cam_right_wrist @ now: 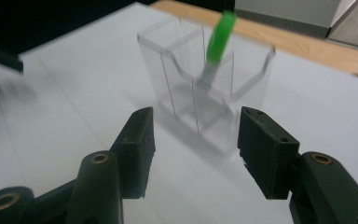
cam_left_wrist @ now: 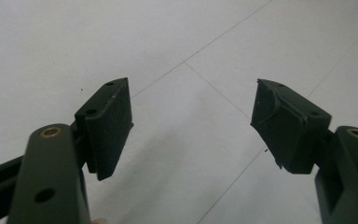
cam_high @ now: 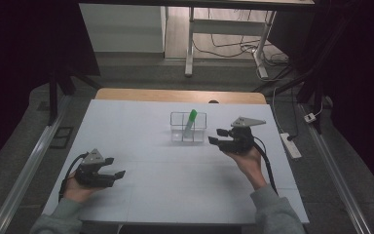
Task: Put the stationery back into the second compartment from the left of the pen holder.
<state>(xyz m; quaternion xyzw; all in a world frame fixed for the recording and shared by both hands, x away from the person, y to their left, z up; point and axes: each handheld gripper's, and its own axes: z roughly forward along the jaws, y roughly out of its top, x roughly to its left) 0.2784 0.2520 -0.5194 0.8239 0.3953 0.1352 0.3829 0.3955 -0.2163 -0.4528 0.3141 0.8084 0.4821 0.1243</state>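
A clear plastic holder (cam_high: 188, 127) with several compartments stands at the middle of the white table (cam_high: 151, 170). A green-capped pen (cam_high: 190, 123) leans inside it, cap up. My right gripper (cam_high: 216, 136) hovers just right of the holder, jaws open and pointing at it, nothing between them. In the right gripper view the holder (cam_right_wrist: 205, 93) and the green pen (cam_right_wrist: 218, 44) stand a short way beyond the open jaws (cam_right_wrist: 193, 149). My left gripper (cam_high: 116, 167) rests low at the table's front left, open and empty; in the left gripper view, bare table lies between its open jaws (cam_left_wrist: 191, 126).
A wooden strip (cam_high: 180, 95) edges the table's far side. A power strip (cam_high: 290, 145) and cables lie on the floor to the right. Desk legs (cam_high: 190, 53) stand beyond the table.
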